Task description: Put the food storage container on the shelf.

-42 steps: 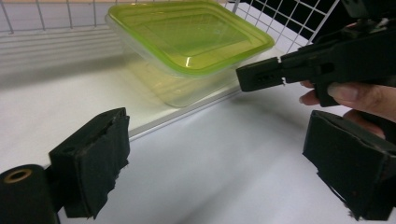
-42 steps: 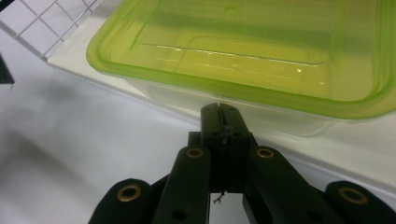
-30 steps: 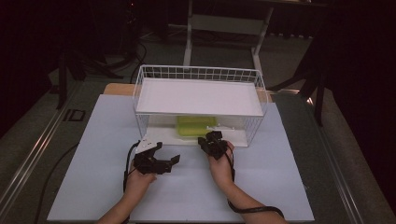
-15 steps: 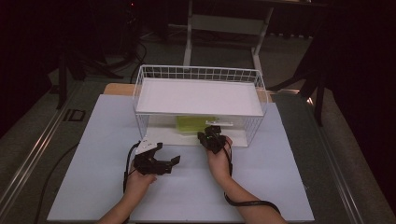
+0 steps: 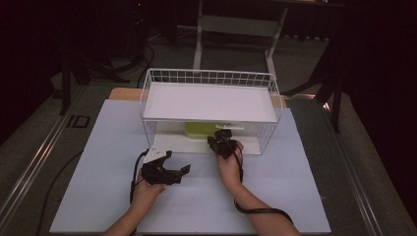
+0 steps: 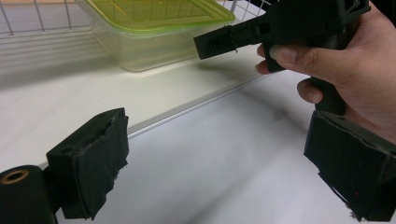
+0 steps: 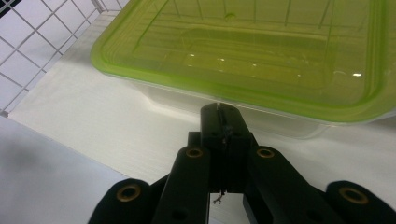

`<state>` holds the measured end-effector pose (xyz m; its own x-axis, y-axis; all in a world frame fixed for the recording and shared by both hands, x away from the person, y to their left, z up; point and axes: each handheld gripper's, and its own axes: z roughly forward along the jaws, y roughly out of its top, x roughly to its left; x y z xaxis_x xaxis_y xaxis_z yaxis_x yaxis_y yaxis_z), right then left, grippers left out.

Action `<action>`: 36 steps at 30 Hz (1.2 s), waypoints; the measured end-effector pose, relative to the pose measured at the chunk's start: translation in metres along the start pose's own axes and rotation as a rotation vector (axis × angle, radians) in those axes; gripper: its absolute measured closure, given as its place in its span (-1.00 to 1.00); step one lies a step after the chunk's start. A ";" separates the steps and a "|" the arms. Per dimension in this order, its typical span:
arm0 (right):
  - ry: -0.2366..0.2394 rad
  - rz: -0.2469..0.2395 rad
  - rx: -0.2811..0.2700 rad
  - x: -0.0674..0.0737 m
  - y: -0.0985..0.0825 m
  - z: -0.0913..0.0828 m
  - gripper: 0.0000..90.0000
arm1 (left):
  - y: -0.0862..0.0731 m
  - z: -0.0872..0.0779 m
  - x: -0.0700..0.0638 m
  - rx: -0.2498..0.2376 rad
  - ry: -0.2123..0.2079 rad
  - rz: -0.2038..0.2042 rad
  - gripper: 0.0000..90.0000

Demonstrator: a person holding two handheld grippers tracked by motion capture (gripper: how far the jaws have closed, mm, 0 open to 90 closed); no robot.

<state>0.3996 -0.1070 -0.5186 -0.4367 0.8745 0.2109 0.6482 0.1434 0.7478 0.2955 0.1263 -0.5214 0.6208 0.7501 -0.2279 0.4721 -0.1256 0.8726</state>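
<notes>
Dim room, dark floor, pale table (image 5: 295, 196) lit at centre. Right gripper (image 7: 219, 116) pressed shut on nothing, tip just short of a tub (image 7: 261, 65), near its front wall. Seen from above, right gripper (image 5: 222, 142) at the open front of a wire basket (image 5: 209, 77), under its white shelf (image 5: 211, 101). Right hand (image 5: 228, 164) behind it, wrist strap (image 5: 260, 211) trailing. Clear tub with green lid (image 6: 159, 14), lid on, standing on the basket's white floor (image 6: 46, 93) beneath the shelf; contents impossible to make out through the lid. Wire grid (image 7: 28, 42) beside the tub's left corner. Left gripper (image 6: 219, 172) spread wide, nothing between the pads (image 6: 98, 158), resting over bare table in front of the basket floor's edge. From above, left gripper (image 5: 169, 172) well apart from the basket, pointing right toward the other hand. Left hand (image 5: 147, 189) low on the table, cable (image 5: 133, 182) looping beside it. Stand legs (image 5: 236, 29) behind the basket, in shadow.
</notes>
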 end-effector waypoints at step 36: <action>0.144 -0.139 -0.065 -0.004 -0.033 -0.070 -0.58 | 0.020 -0.002 -0.021 -0.030 -0.128 0.092 -0.91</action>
<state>0.3369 -0.1477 -0.5002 -0.6068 0.7726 0.1868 0.5357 0.2239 0.8142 0.2910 0.1095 -0.4986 0.7359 0.6475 -0.1981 0.3923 -0.1691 0.9042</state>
